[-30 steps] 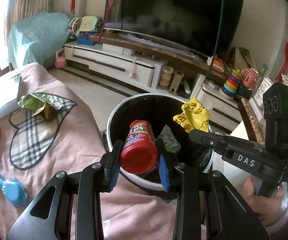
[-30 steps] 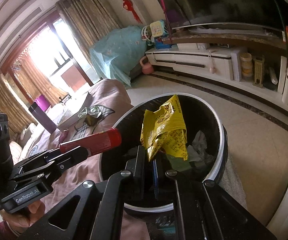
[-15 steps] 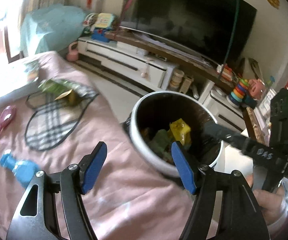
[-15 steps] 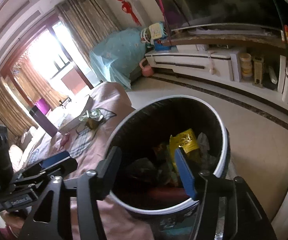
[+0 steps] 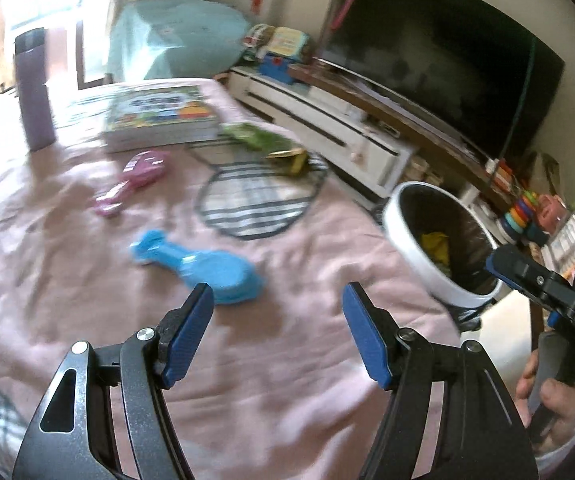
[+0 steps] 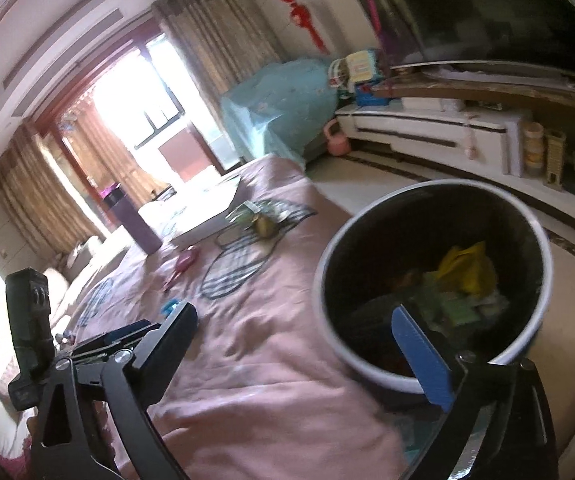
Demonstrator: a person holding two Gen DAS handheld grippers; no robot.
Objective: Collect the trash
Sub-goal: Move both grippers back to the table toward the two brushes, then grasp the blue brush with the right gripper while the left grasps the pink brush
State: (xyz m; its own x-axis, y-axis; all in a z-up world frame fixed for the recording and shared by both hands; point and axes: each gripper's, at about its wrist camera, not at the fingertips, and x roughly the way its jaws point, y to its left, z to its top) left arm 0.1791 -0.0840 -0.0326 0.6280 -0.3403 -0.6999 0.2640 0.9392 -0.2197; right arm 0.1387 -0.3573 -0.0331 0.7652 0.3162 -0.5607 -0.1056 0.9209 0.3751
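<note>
My left tongs (image 5: pixel 277 332) hang over a pink bed cover (image 5: pixel 87 280), blue pads apart with nothing between them. Straight ahead the cover lies bare until a blue plastic toy (image 5: pixel 199 266), just past the left pad. Beyond it a pink toy (image 5: pixel 131 180) lies to the left. Past a bare checked patch (image 5: pixel 255 204) a crumpled green and gold wrapper (image 5: pixel 275 148) lies at its far edge. A stack of books (image 5: pixel 159 116) and an upright purple flask (image 5: pixel 33 88) block the far side. At the bed's right edge stands the trash bin (image 6: pixel 543 292), its mouth unobstructed. My right tongs (image 6: pixel 299 340) are opening over the bin's near rim, nothing between them; litter lies deep inside.
</note>
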